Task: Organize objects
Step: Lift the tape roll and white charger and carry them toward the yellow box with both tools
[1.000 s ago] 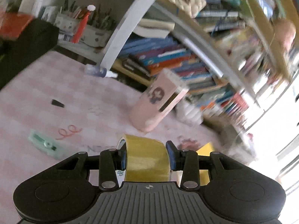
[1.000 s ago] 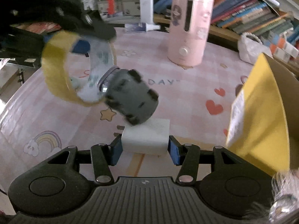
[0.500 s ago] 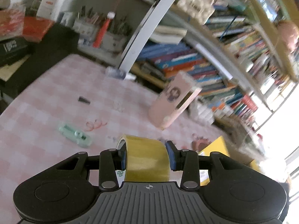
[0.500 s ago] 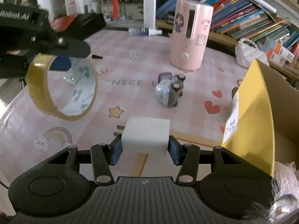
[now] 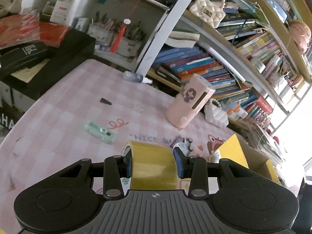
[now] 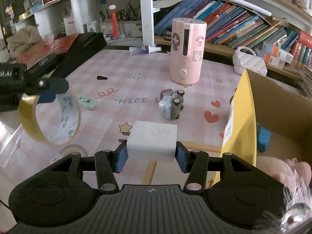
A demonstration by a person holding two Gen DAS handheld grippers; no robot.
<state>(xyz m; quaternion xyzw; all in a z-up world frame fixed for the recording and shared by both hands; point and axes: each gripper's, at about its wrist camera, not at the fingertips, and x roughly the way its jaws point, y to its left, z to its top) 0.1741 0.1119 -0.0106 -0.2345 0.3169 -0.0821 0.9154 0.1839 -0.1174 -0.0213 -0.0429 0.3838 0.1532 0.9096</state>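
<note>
My left gripper (image 5: 154,162) is shut on a roll of yellow tape (image 5: 154,165) and holds it above the pink table. In the right wrist view the left gripper (image 6: 42,89) and its tape roll (image 6: 33,120) hang at the left. My right gripper (image 6: 151,156) is shut on a white charger block (image 6: 153,141) above the table's near edge. An open cardboard box with a yellow flap (image 6: 241,120) stands at the right; it also shows in the left wrist view (image 5: 232,152). A grey-blue toy car (image 6: 172,105) lies on its side mid-table.
A pink cylindrical humidifier (image 6: 186,51) stands at the back. A mint green item (image 5: 100,130), a small black piece (image 5: 105,101) and a spray bottle (image 6: 143,50) lie on the table. A white quilted purse (image 6: 249,62) and bookshelves line the back. A blue item (image 6: 263,139) lies in the box.
Both grippers have pulled back and up from the table. The toy car, close to the right camera a second ago, now lies on the table. Both holds are unchanged.
</note>
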